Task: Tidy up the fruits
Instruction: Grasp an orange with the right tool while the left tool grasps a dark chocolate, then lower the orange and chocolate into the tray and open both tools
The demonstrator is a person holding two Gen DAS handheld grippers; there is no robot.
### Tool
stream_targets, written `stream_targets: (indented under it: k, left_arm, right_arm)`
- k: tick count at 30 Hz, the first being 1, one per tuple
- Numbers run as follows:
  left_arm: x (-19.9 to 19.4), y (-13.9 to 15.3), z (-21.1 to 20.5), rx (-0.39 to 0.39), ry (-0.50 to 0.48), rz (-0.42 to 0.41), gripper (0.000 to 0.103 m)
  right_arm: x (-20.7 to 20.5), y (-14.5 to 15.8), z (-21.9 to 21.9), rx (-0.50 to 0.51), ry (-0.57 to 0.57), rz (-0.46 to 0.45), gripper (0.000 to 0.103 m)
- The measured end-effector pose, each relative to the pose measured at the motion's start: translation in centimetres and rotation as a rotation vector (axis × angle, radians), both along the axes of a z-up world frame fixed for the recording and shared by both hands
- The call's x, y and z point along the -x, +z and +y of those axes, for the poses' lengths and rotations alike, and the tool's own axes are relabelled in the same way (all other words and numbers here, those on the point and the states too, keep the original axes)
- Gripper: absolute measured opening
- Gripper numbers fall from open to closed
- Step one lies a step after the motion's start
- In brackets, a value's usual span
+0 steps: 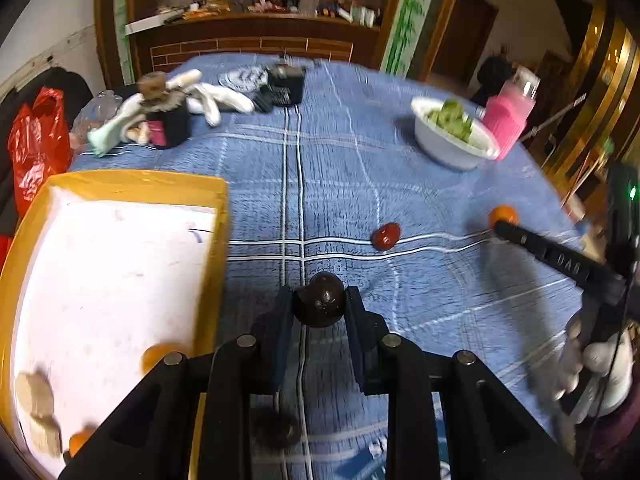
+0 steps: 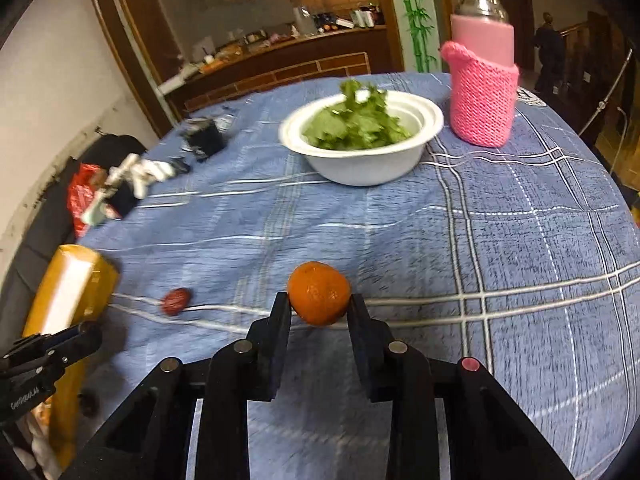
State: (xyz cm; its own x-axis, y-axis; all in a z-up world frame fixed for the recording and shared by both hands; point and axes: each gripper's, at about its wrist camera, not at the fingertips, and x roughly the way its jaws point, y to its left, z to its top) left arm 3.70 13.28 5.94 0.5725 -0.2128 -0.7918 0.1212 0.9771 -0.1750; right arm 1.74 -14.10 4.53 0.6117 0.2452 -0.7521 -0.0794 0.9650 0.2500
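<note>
My left gripper has its jaws clamped on a round, dark brown glossy fruit, held above the blue plaid tablecloth just right of the yellow-rimmed white tray; being round, it shows no long axis. My right gripper pinches a round orange mandarin over the same cloth. A small red oval fruit lies loose between them, its long axis running roughly left to right in the right wrist view.
</note>
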Motion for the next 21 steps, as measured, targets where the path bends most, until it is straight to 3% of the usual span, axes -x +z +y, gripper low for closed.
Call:
stream_targets:
  k: [7,10,15,21]
  left_arm:
    - [5.0,2.5,5.8,0.149,0.102,-0.063,0.025]
    - [7.3,2.5,10.1,0.187,0.203,-0.083,0.025]
    - [9.7,0.9,16.7,0.188,0.389,-0.076,0.025]
    - [11.5,-0.8,21.3,0.220,0.473,-0.056,0.025]
  right_arm:
    - [4.5,3.2,3.0,-0.149,0.112,-0.009,0.032]
    - [5.9,4.2,5.9,-0.225,0.176,0.008,0.032]
    - [7.7,3.5,13.7,-0.323,0.330,0.083,0.033]
    - [9.1,1.7,24.2,-0.281,0.475,0.135,0.034]
